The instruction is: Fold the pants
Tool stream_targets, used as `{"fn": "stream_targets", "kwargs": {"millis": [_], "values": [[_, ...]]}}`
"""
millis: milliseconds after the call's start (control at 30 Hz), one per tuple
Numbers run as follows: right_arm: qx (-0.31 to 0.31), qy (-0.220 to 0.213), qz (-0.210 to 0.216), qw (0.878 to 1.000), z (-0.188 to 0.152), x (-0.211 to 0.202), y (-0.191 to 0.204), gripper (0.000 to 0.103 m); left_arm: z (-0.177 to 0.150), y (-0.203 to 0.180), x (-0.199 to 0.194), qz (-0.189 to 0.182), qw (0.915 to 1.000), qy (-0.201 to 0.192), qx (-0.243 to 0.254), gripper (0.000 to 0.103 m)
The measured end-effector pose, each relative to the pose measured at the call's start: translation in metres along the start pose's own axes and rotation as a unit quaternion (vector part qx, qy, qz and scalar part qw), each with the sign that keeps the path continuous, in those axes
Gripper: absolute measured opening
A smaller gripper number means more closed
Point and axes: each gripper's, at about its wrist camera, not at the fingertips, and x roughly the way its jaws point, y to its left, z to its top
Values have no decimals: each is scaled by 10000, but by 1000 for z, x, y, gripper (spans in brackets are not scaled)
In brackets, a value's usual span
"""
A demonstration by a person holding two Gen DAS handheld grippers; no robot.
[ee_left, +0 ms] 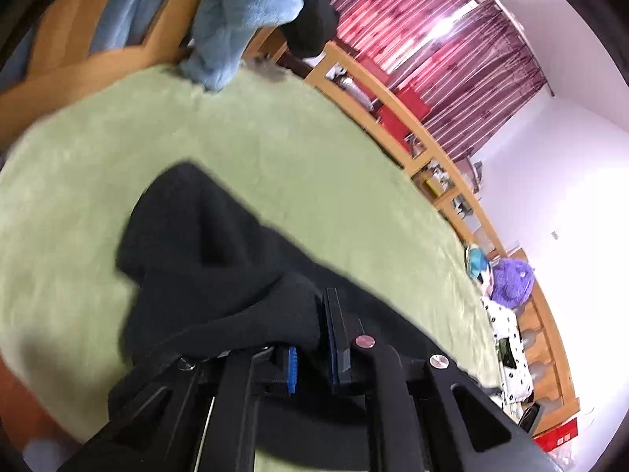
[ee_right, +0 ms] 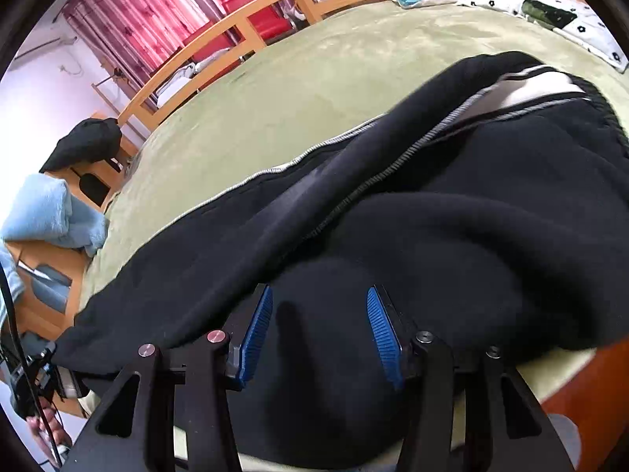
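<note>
My left tool [ee_left: 314, 338] pinches black pants [ee_right: 452, 196] on the green bed [ee_right: 314, 67]; right tool [ee_right: 318, 334] spread, should grip near hem, lift evenly

Black fingers [ee_right: 397, 326], blue ribbed pads [ee_right: 257, 330], silver screws [ee_left: 439, 361]

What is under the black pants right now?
The black pants lie on the green blanket, which shows around them. Anything beneath the bunched cloth is covered.
</note>
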Motion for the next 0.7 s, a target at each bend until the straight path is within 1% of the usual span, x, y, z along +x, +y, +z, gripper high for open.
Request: {"fn": "stream_targets", "kwargs": {"millis": [33, 67, 100, 167, 267, 333, 367, 433, 500, 600, 667, 700], "values": [[19, -14, 21, 10000, 4, 5, 2, 51, 8, -4, 5, 38, 10000, -45, 56, 11], [50, -30, 23, 10000, 8, 10, 4, 46, 19, -11, 13, 70, 9999, -71, 115, 11], [65, -40, 21, 10000, 12, 17, 7, 30, 24, -17, 19, 51, 9998, -86, 160, 11], [16, 19, 107, 9999, 24, 29, 13, 11, 41, -29, 38, 56, 9996, -75, 281, 11], [-109, -169, 75, 9998, 41, 37, 23, 10, 59, -32, 68, 213, 9992, -5, 333, 11], [-200, -235, 41, 9995, 54, 44, 31, 10, 66, -30, 94, 546, 9980, 168, 271, 11], [-204, -242, 29, 9995, 58, 46, 34, 10, 68, -28, 107, 785, 9962, 319, 190, 11], [-213, -205, 44, 9996, 65, 49, 38, 14, 68, -23, 120, 1079, 9926, 531, 162, 11], [-355, -267, -15, 9990, 69, 45, 41, 17, 67, -19, 117, 1033, 9930, 561, 151, 14], [-549, -507, -202, 9970, 73, 36, 41, 18, 69, -19, 104, 805, 9945, 638, 197, 23], [-543, -521, -294, 9967, 79, 37, 38, 19, 71, -21, 96, 631, 9953, 717, 179, 36], [-462, -459, -293, 9974, 82, 39, 35, 19, 73, -22, 95, 579, 9954, 744, 151, 39]]}}
